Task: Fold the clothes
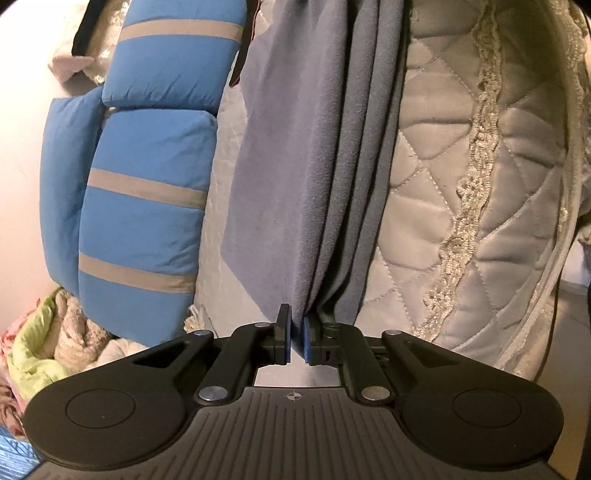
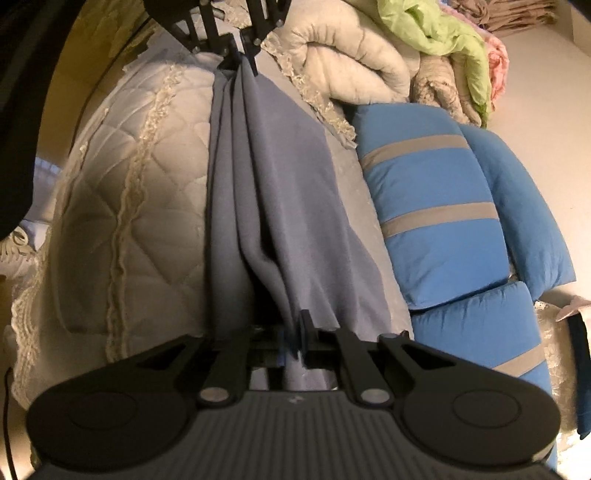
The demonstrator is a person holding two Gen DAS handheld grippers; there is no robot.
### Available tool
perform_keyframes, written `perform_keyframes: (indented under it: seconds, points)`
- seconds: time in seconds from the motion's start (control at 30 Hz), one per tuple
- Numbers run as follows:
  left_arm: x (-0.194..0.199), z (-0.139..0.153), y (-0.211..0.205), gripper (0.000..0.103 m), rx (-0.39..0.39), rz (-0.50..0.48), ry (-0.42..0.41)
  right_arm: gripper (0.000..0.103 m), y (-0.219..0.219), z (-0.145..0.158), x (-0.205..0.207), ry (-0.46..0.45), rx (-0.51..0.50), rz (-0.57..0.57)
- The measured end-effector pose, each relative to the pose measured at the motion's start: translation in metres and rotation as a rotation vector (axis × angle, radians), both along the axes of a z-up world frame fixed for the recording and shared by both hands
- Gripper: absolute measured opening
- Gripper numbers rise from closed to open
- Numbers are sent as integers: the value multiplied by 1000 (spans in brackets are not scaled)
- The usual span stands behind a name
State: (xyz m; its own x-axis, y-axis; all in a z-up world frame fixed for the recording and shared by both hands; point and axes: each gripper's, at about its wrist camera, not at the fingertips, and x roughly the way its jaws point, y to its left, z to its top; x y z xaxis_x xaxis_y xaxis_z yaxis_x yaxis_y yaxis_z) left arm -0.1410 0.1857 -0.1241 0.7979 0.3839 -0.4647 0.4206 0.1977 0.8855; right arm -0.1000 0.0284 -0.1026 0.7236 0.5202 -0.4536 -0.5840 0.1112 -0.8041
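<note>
The left gripper (image 1: 294, 339) has its blue-padded jaws pressed nearly together, pinching the bunched end of a soft, grey-blue fleece garment (image 1: 317, 155). The cloth gathers into tight vertical pleats at the pads, with a narrow sliver of gap showing lower down between them. At the other end, the right gripper (image 2: 295, 341) has folds of the same cloth running between its jaws; that spot is dark and crowded, so I cannot tell whether the pads press on the fabric.

The garment is stretched lengthwise between the two tools, hanging in long, deep folds, a lighter panel on one side and darker creases beside it. Its nap looks matte and brushed. In the right wrist view the left gripper (image 2: 238, 55) shows at the far end, clamped on the cloth's corner.

Below the garment lies a cream quilted bedspread with diamond stitching and lace trim (image 1: 461, 184). Beside it sits a folded bright blue padded quilt with grey stripes (image 1: 147, 166), and beyond that a heap of bedding including a lime-green cloth (image 2: 436, 33).
</note>
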Motion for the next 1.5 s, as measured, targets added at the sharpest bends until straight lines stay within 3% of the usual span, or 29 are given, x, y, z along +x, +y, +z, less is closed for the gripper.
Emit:
perform_keyframes:
  seconds: [0.13, 0.2, 0.33, 0.4, 0.47, 0.53, 0.67, 0.77, 1.03, 1.07, 1.1, 1.13, 1.4, 1.5]
  points:
    - [0, 5, 2, 8, -44, 23, -6, 56, -12, 6, 4, -6, 29, -34]
    - [0, 4, 2, 8, -38, 21, -6, 63, -19, 9, 9, -14, 33, -55]
    - [-1, 4, 1, 9, -32, 22, -2, 64, -29, 4, 24, -71, -16, -92]
    - [0, 3, 2, 9, -36, 24, -1, 64, -33, 10, 31, -44, -11, -114]
    - [-1, 2, 3, 10, -38, 26, 1, 64, -38, 24, 39, 57, 26, -137]
    - [-1, 2, 3, 11, -41, 26, 5, 64, -50, 46, 48, 219, 97, -143]
    - [2, 3, 4, 12, -58, 36, 11, 64, -72, 81, 78, 524, 337, -208]
    - [2, 2, 4, 12, -52, 34, 14, 64, -74, 84, 103, 723, 474, -243]
    - [1, 0, 4, 11, -53, 32, 17, 61, -58, 54, 161, 1079, 643, -388]
    - [1, 0, 3, 11, -54, 32, 18, 45, -59, 50, 168, 1124, 656, -405]
    - [1, 0, 3, 11, -55, 32, 19, 21, -58, 48, 172, 1160, 665, -408]
    - [1, 0, 3, 11, -56, 32, 19, 8, -58, 46, 176, 1196, 673, -412]
    - [2, 0, 3, 11, -71, 45, 26, 8, -48, 72, 177, 1092, 671, -366]
    - [2, -1, 2, 11, -80, 53, 25, 13, -38, 69, 174, 1010, 639, -381]
